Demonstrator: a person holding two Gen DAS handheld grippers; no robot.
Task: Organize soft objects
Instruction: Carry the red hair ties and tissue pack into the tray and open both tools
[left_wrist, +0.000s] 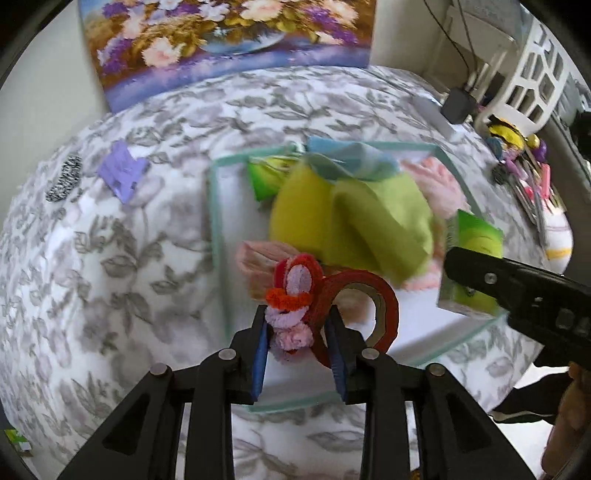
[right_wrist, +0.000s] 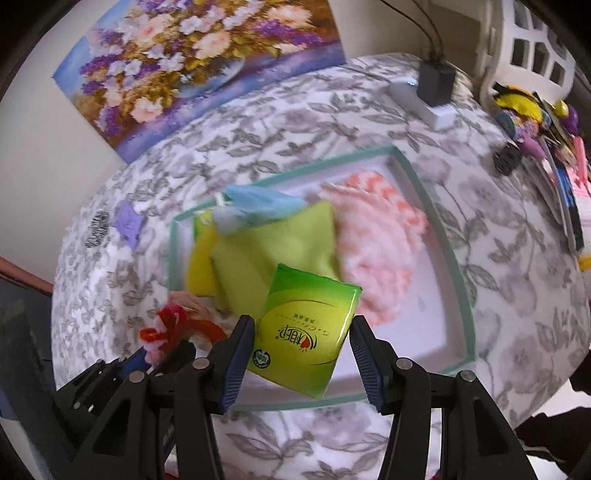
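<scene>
My left gripper (left_wrist: 297, 325) is shut on a bundle of red, orange and pink pipe cleaners (left_wrist: 291, 299) with a red tape ring (left_wrist: 373, 306), above the near-left edge of a white tray with a teal rim (left_wrist: 216, 229). My right gripper (right_wrist: 301, 343) is shut on a green tissue pack (right_wrist: 308, 328) above the tray's (right_wrist: 432, 206) near part. In the tray lie green and yellow cloths (right_wrist: 266, 251), a blue cloth (right_wrist: 258, 203), a fluffy pink cloth (right_wrist: 380, 243) and another green pack (left_wrist: 264, 181).
The tray sits on a floral grey-and-white surface (left_wrist: 110, 258). A purple paper (left_wrist: 123, 173) and a striped hair tie (left_wrist: 64, 182) lie at left. A flower painting (left_wrist: 225, 40) leans at the back. A power strip (right_wrist: 424, 99), white basket (left_wrist: 532, 77) and small clutter (left_wrist: 524, 166) are at right.
</scene>
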